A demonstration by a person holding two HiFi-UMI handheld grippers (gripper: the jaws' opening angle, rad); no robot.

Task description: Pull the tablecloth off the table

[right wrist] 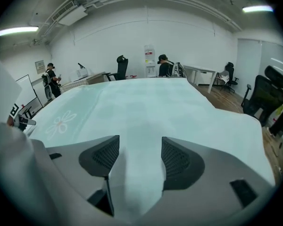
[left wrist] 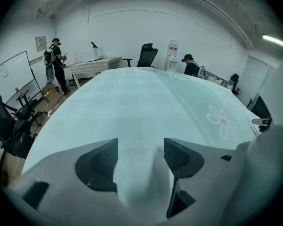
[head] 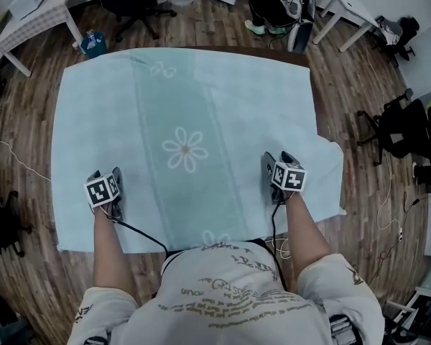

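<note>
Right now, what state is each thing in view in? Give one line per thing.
tablecloth, spread over the table, edges hanging down.
table, covered, only its far edge bare.
left tool, jaws open, a ridge of cloth between them, ungripped.
right tool, jaws open, a ridge of cloth between them, ungripped.
</note>
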